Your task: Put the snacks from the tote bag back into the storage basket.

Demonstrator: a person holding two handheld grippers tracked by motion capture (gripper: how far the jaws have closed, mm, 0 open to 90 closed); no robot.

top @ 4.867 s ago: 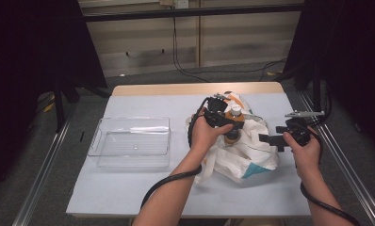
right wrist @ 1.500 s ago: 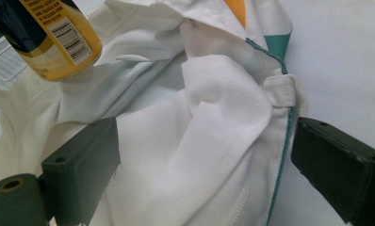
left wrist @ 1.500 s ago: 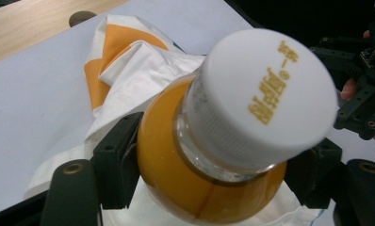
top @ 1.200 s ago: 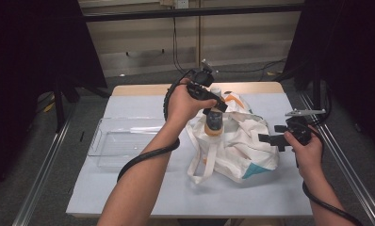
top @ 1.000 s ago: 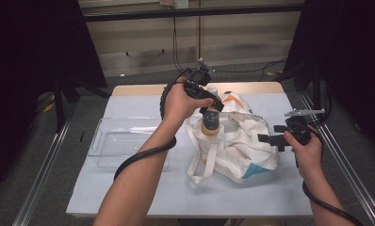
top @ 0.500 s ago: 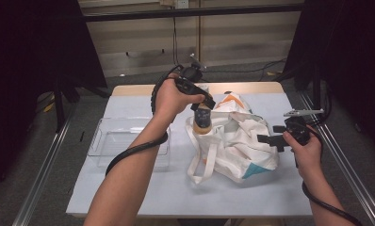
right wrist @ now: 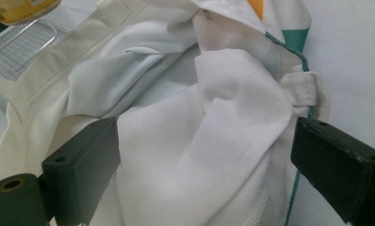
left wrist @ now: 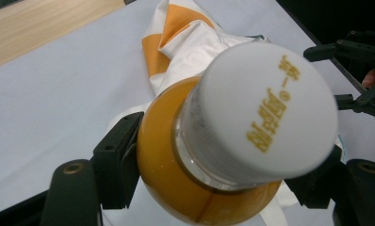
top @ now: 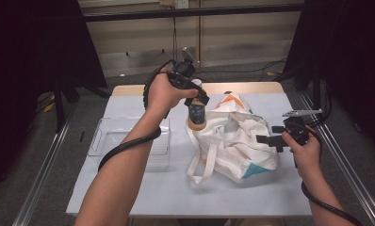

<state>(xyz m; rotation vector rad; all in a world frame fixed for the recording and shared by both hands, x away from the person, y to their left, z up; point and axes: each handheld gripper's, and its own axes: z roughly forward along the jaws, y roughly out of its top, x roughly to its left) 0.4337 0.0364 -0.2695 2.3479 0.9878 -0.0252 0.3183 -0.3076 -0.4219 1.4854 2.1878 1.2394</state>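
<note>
My left gripper (top: 195,104) is shut on an orange drink bottle (top: 196,116) with a white cap (left wrist: 265,108). It holds the bottle upright in the air over the left rim of a white tote bag (top: 232,141). The jaws clamp the bottle's shoulder (left wrist: 176,160) from both sides. The bag lies crumpled at mid-table, with orange and teal patches. My right gripper (top: 269,140) is at the bag's right edge, open, with bunched white cloth (right wrist: 204,141) between its wide-apart jaws. The bottle's base (right wrist: 20,9) appears at the top left of the right gripper view.
A clear plastic tray (top: 129,141) sits on the white table cover (top: 143,197), left of the bag. The bag's handles (top: 197,165) trail toward the front. Metal rails (top: 39,179) run along both table sides. The wooden table edge (top: 251,87) lies behind the bag.
My left gripper has carried the bottle up out of the bag and leftward. The right gripper has stayed at the bag's right edge.
</note>
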